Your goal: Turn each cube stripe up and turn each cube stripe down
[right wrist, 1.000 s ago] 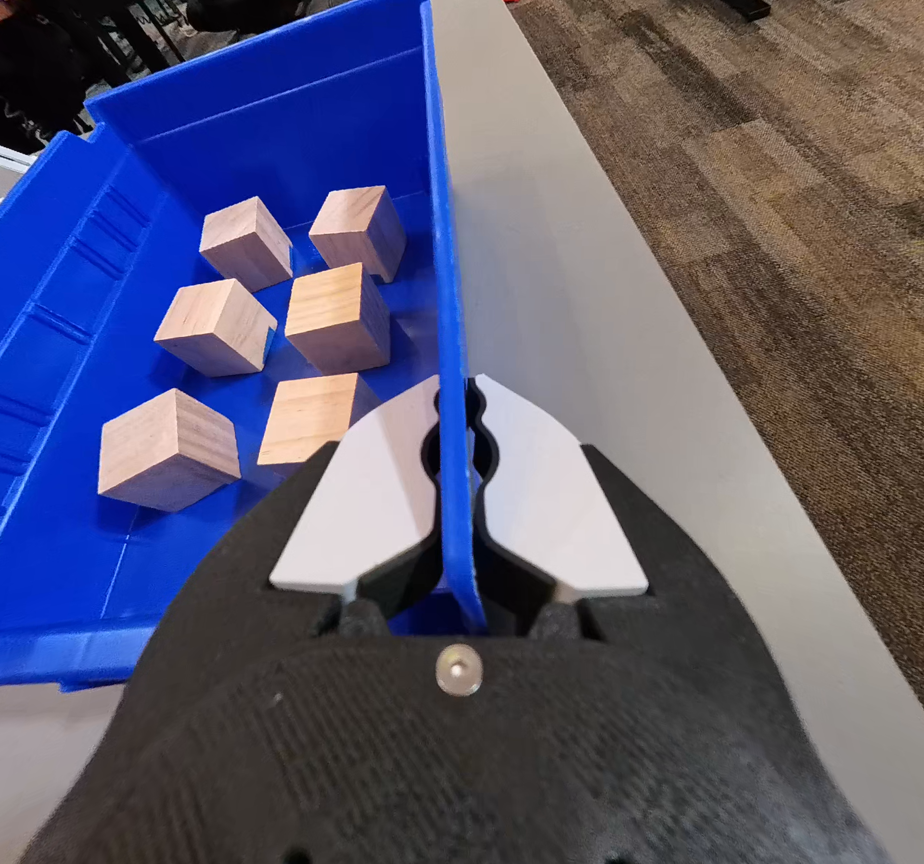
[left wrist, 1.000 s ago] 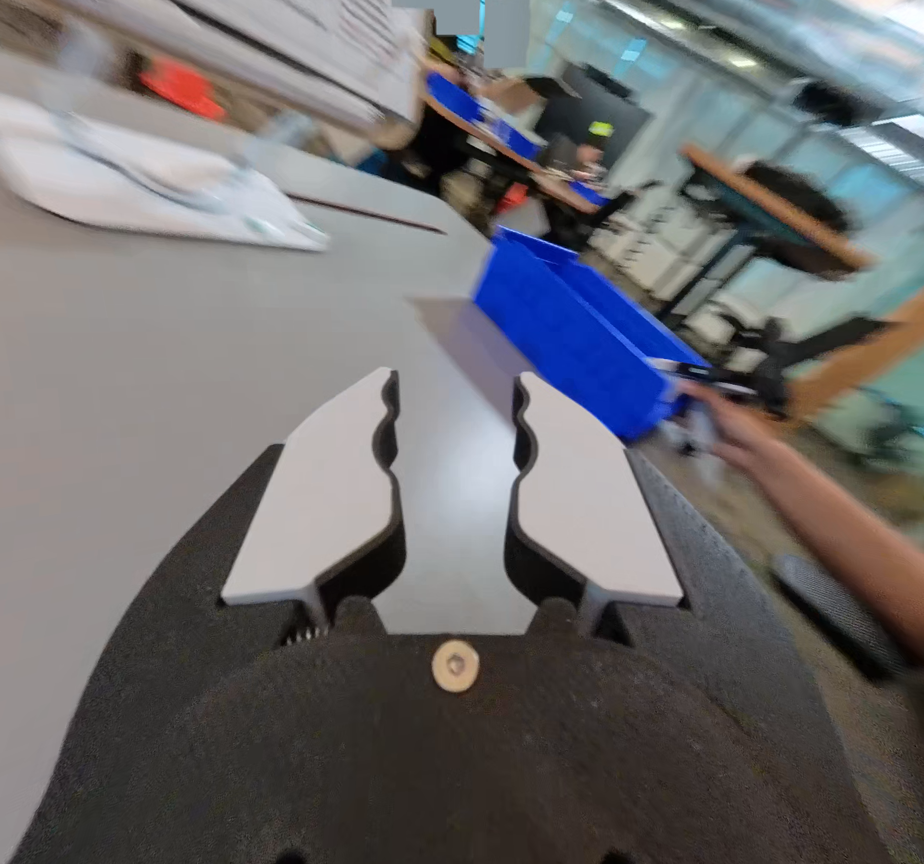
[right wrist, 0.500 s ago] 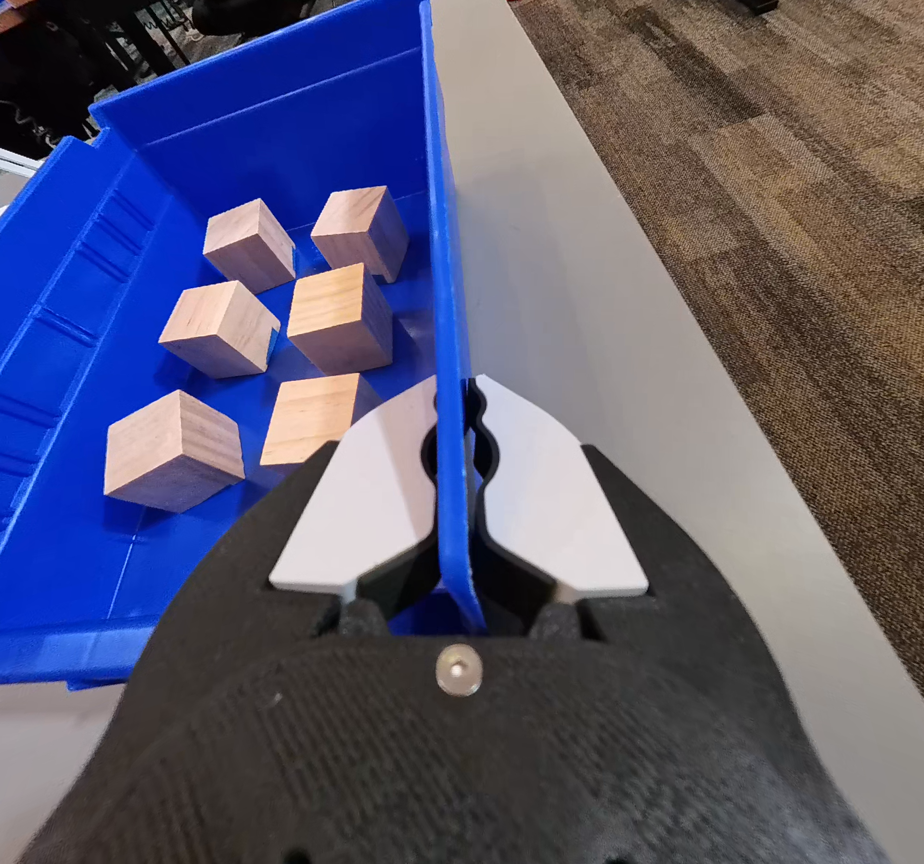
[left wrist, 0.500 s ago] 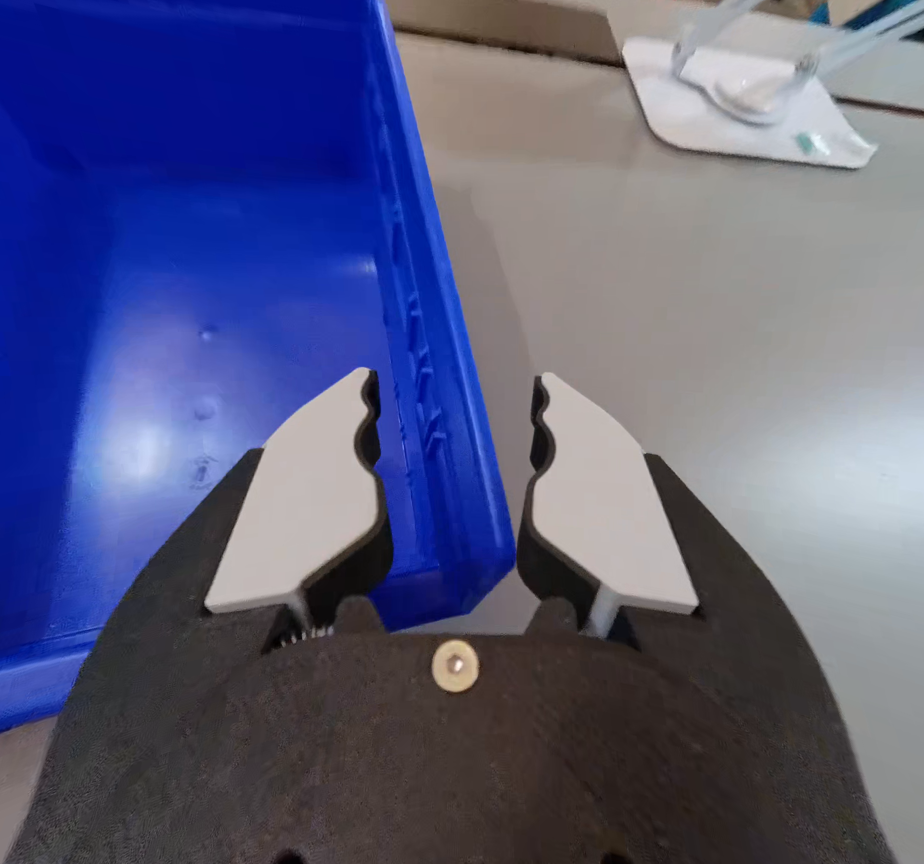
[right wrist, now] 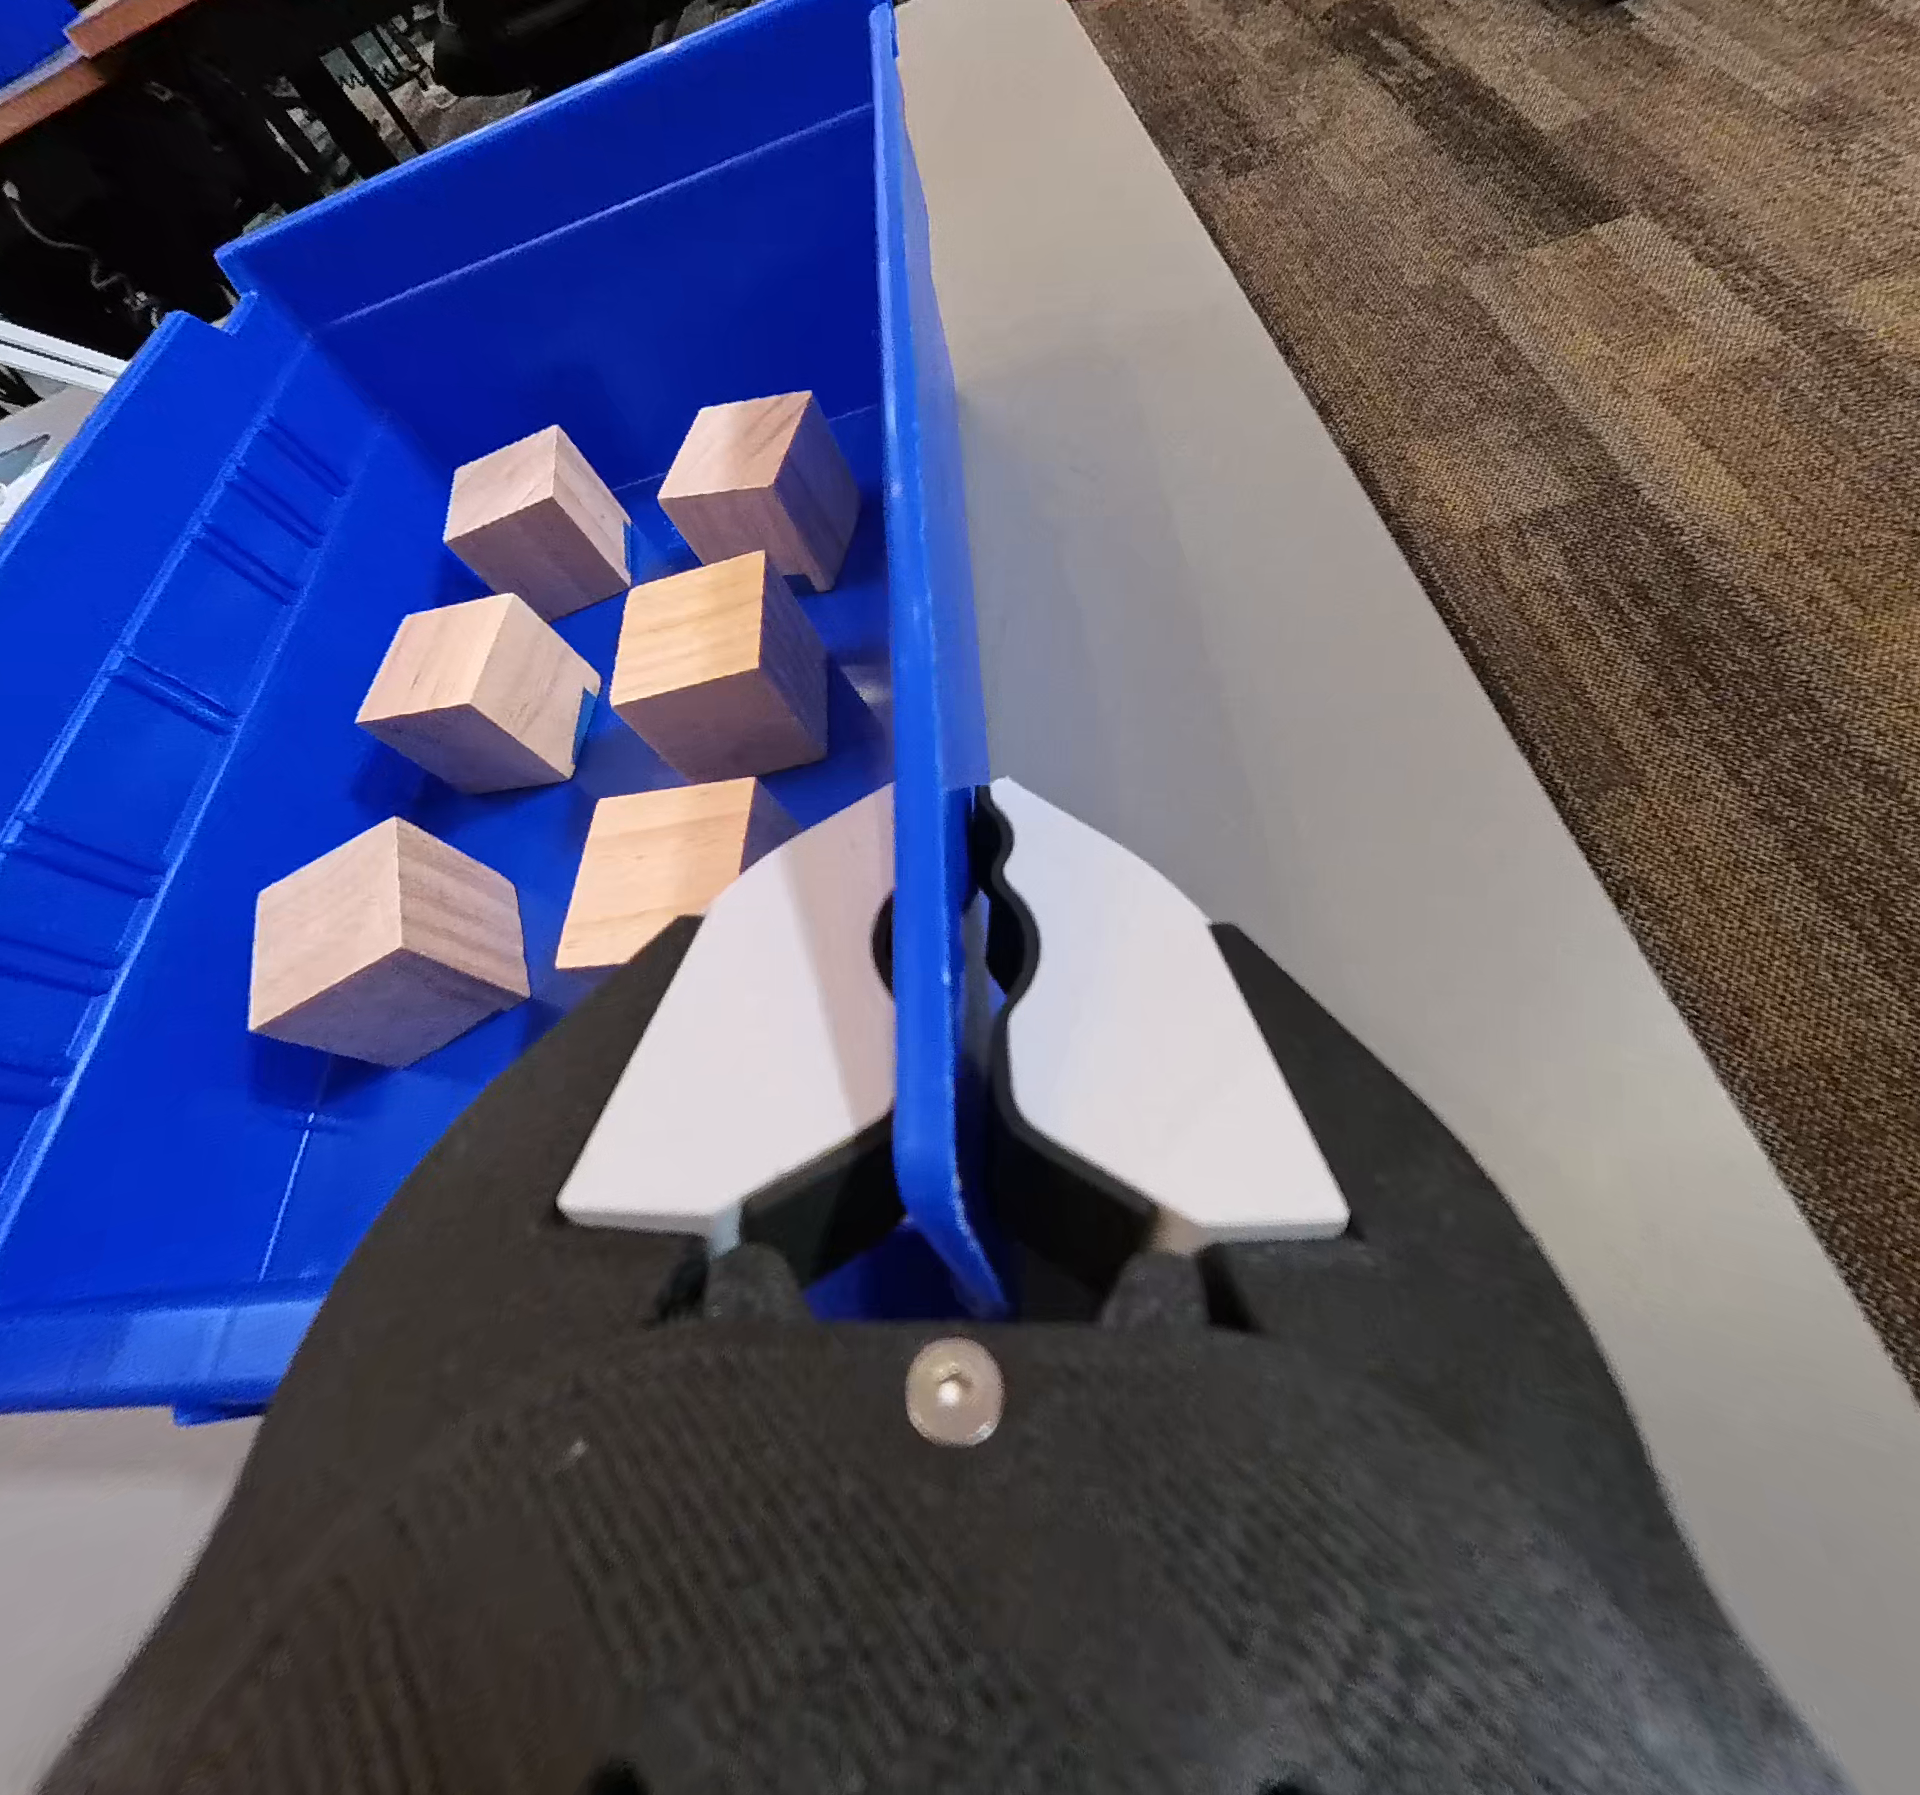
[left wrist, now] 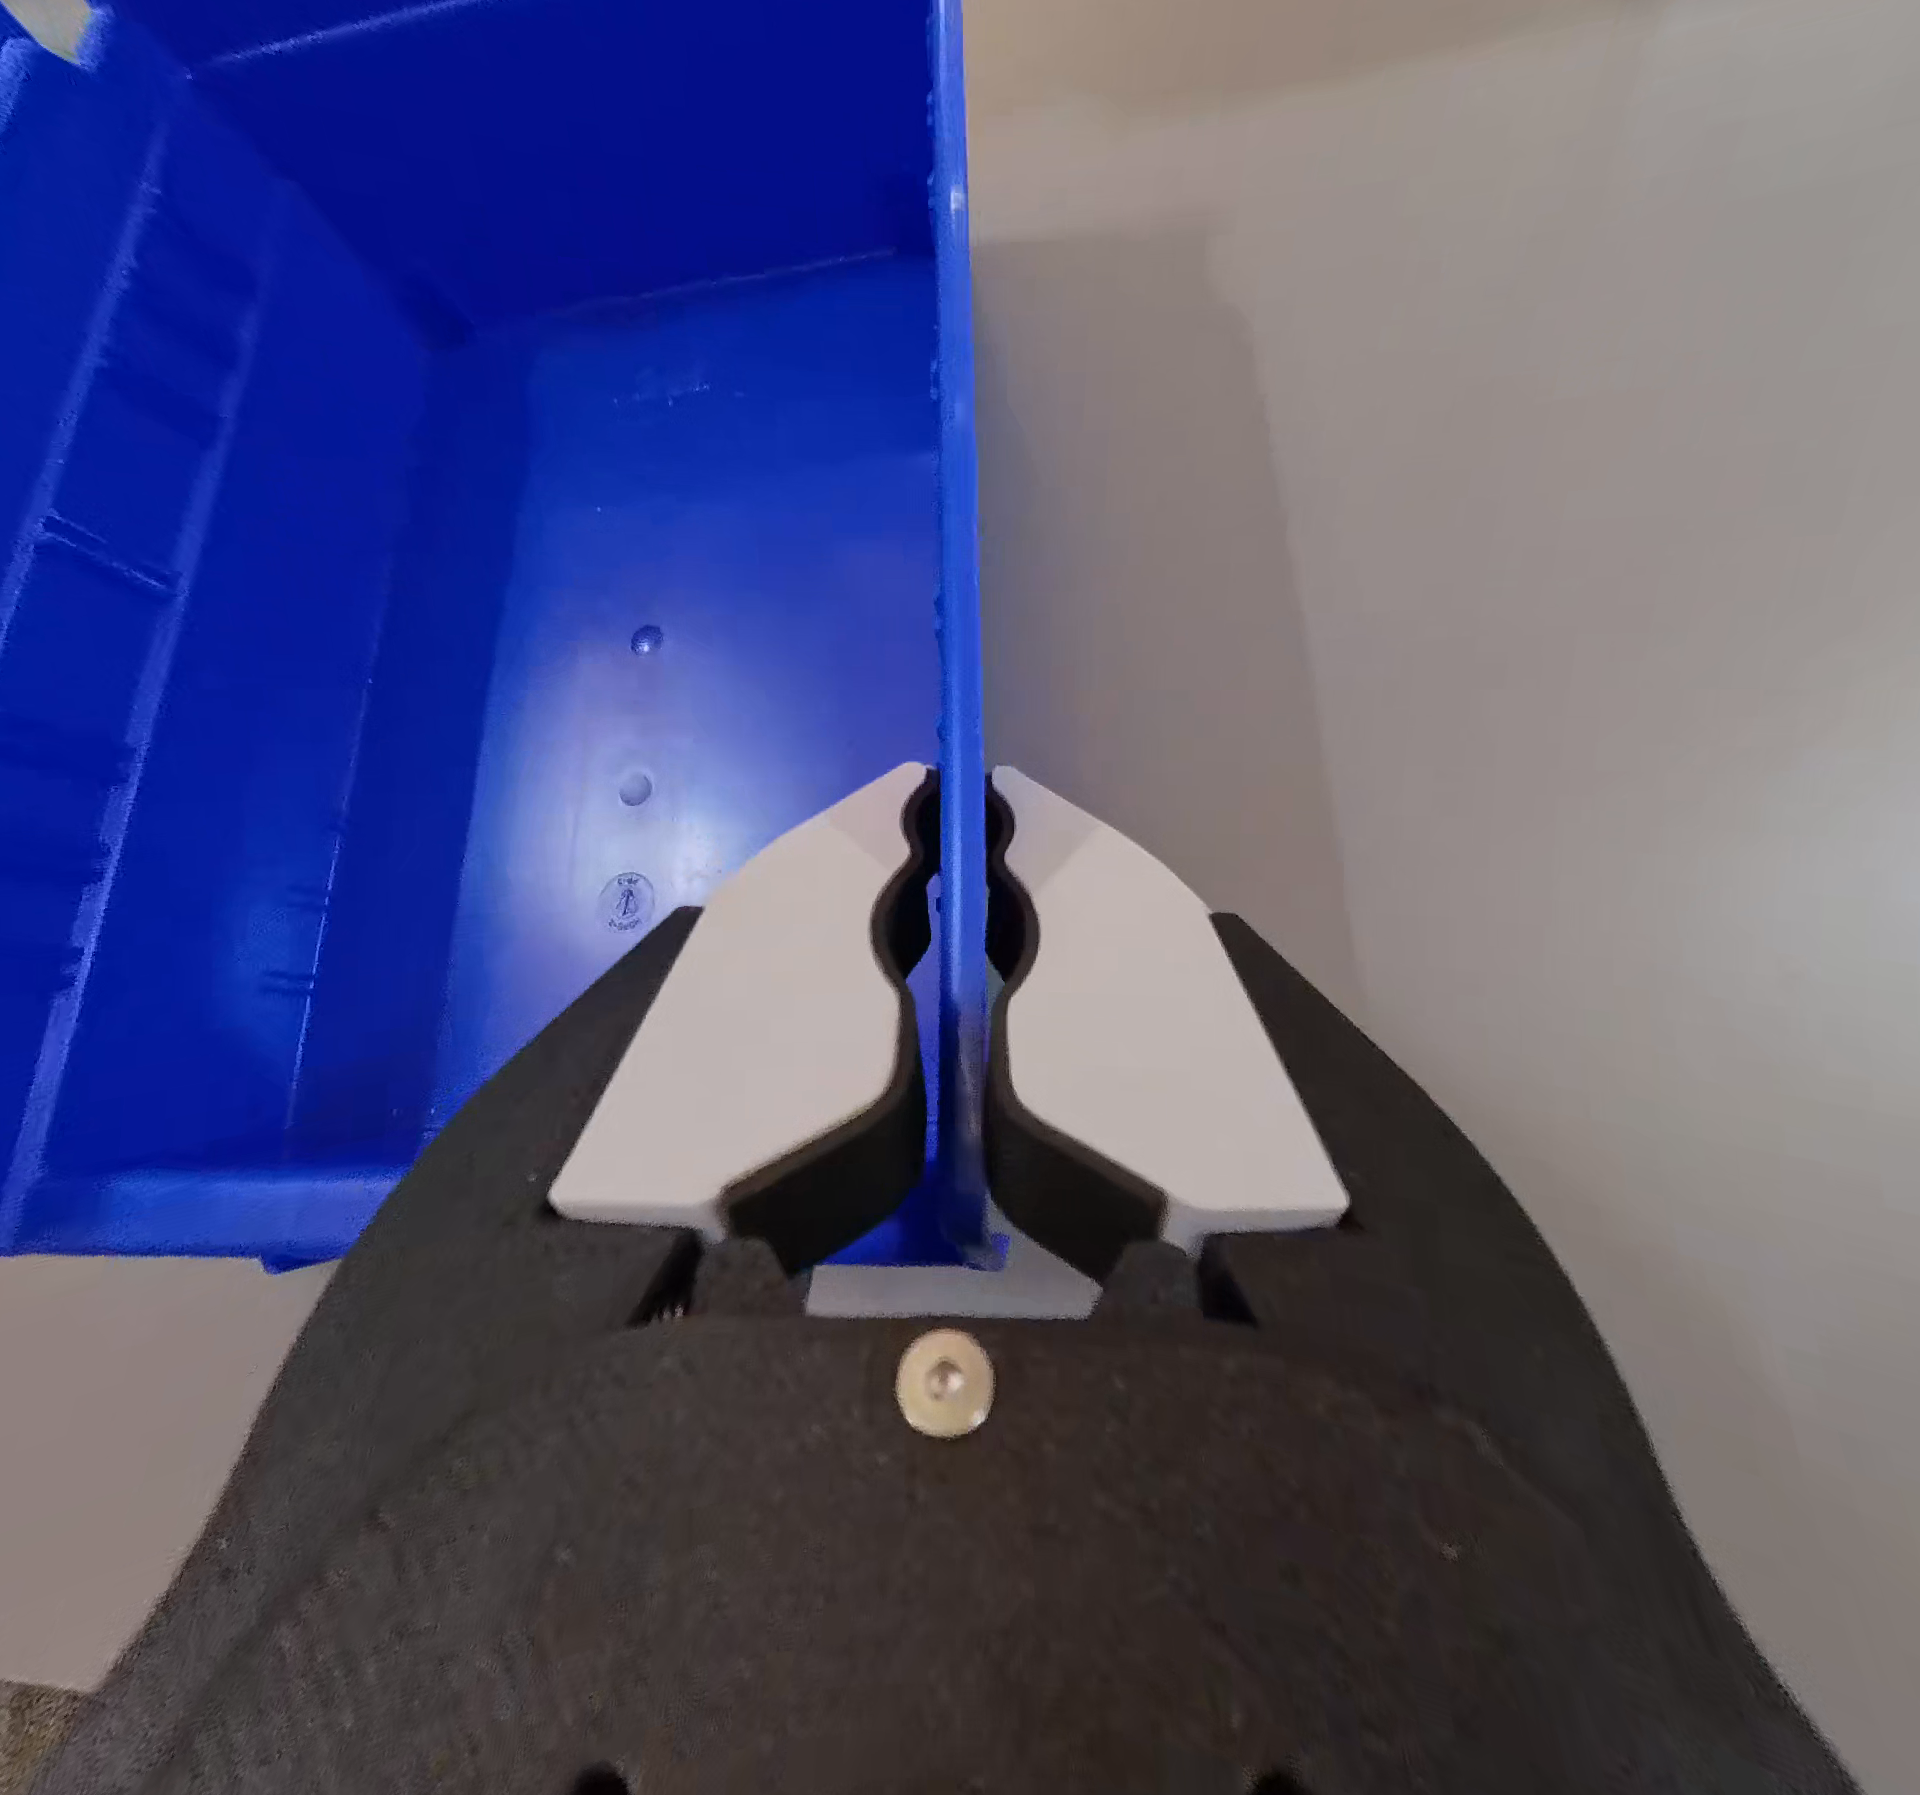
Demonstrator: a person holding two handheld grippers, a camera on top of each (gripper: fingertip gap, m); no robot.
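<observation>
On a grey table (right wrist: 1195, 602) beside brown patterned carpet (right wrist: 1558, 343), two blue bins sit in separate views. The left gripper (left wrist: 958, 789) is clamped on the right-hand wall of a blue bin (left wrist: 520, 291) showing no cubes. The right gripper (right wrist: 935, 800) pinches the side wall of a second blue bin (right wrist: 582, 239) where six wooden cubes (right wrist: 717, 654) rest, no stripes facing up.
</observation>
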